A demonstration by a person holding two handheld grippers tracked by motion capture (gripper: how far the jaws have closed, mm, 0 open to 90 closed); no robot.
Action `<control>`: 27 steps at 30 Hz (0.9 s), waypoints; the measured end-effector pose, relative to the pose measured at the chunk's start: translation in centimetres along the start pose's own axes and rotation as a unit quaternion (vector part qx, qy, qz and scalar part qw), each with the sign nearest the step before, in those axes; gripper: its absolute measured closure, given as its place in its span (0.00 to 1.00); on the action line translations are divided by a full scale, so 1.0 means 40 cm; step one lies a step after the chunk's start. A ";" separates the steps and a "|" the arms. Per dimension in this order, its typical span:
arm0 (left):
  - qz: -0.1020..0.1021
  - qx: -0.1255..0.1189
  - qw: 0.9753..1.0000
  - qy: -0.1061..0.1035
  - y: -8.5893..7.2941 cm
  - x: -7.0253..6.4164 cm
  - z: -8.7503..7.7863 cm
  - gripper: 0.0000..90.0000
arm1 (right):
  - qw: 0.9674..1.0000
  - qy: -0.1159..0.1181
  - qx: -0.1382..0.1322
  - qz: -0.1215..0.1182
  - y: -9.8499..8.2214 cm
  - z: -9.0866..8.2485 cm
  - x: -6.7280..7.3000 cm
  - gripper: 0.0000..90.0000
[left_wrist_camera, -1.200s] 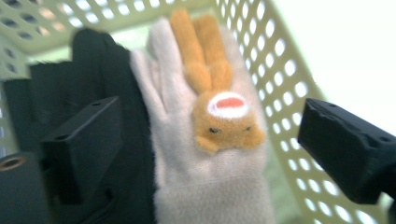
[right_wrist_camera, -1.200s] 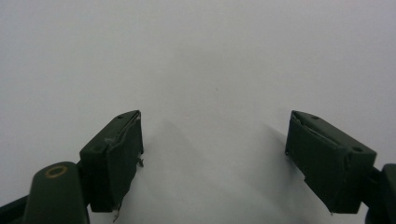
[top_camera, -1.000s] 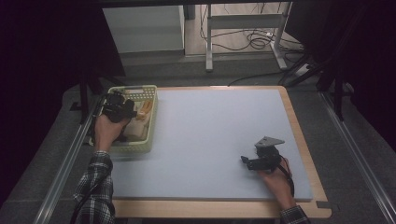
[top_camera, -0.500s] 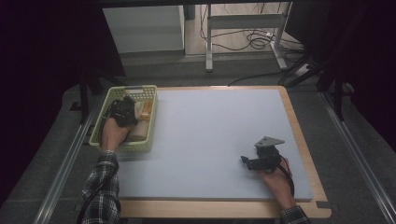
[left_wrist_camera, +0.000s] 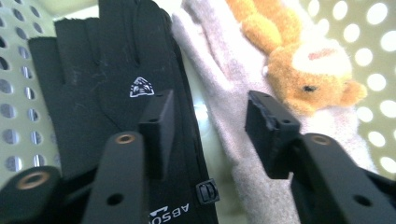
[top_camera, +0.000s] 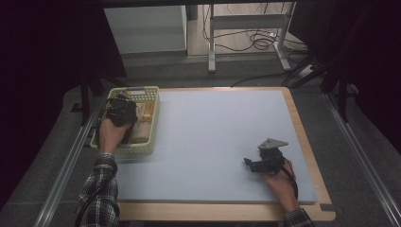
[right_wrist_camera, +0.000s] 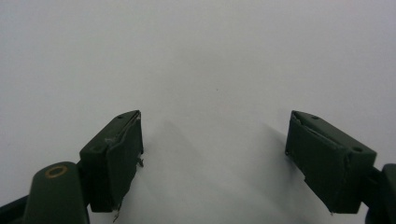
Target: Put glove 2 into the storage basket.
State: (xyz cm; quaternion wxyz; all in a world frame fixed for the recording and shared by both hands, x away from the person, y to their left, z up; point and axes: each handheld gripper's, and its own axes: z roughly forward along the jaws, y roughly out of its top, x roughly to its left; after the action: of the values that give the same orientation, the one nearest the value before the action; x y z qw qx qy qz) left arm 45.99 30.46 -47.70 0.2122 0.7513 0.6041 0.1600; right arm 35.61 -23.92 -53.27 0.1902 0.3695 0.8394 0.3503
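A pale green perforated basket (top_camera: 152, 94) sits at the mat's left edge. Inside it lie a black glove (left_wrist_camera: 102, 70), a beige fabric piece (left_wrist_camera: 233, 154) and an orange teddy bear (left_wrist_camera: 299, 65). My left gripper (top_camera: 122, 111) hangs over the basket's contents. Its jaws have just been opening, and they now stand apart (left_wrist_camera: 210, 109) above the seam between the black glove and the beige fabric, pressing on neither. My right gripper (top_camera: 250, 164) rests low over the white mat near the front right, and its jaws (right_wrist_camera: 215, 135) are wide apart with nothing between them.
The white mat (top_camera: 222, 127) covers most of the wooden table (top_camera: 309, 156). Metal rails run along both sides. Beyond the far edge are a white cabinet (top_camera: 144, 28), a metal frame and floor cables.
The left hand shifted slightly over the basket. The right hand and its gripper have not moved.
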 end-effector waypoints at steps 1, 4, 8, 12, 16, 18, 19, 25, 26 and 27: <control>-0.003 -0.005 1.000 -0.003 -0.002 0.002 -0.003 0.53 | 1.000 0.000 0.000 0.000 0.000 0.000 0.000 0.21; -0.010 -0.020 1.000 -0.011 -0.007 0.008 -0.010 0.47 | 1.000 0.000 0.000 0.000 0.000 0.000 0.000 0.21; -0.017 -0.036 0.999 -0.023 -0.018 0.015 -0.020 0.38 | 1.000 0.000 0.000 0.000 0.000 0.000 0.000 0.21; -0.025 -0.050 0.998 -0.034 -0.028 0.021 -0.029 0.32 | 1.000 0.000 0.000 0.000 0.000 0.000 0.000 0.21; -0.027 -0.062 0.997 -0.041 -0.040 0.027 -0.040 0.27 | 1.000 -0.001 0.000 0.000 0.000 0.000 0.000 0.21; -0.028 -0.068 0.996 -0.047 -0.047 0.030 -0.045 0.25 | 1.000 0.000 0.000 0.000 0.000 0.000 0.000 0.21; -0.027 -0.070 0.996 -0.049 -0.051 0.031 -0.047 0.24 | 1.000 -0.001 0.000 0.000 0.000 0.000 0.000 0.21; -0.030 -0.085 0.994 -0.060 -0.071 0.038 -0.061 0.19 | 1.000 -0.001 0.001 0.000 0.000 0.000 0.000 0.21; -0.028 -0.088 0.994 -0.060 -0.073 0.040 -0.062 0.18 | 1.000 -0.001 0.001 -0.001 0.000 0.000 0.000 0.21; -0.029 -0.091 0.993 -0.063 -0.077 0.042 -0.065 0.18 | 1.000 -0.001 0.001 -0.001 0.000 0.000 0.000 0.21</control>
State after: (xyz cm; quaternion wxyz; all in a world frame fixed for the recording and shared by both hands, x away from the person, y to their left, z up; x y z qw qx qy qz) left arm 42.47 32.97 -47.07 0.3218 0.7198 0.5940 0.1600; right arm 35.60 -23.92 -53.26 0.1910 0.3696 0.8398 0.3488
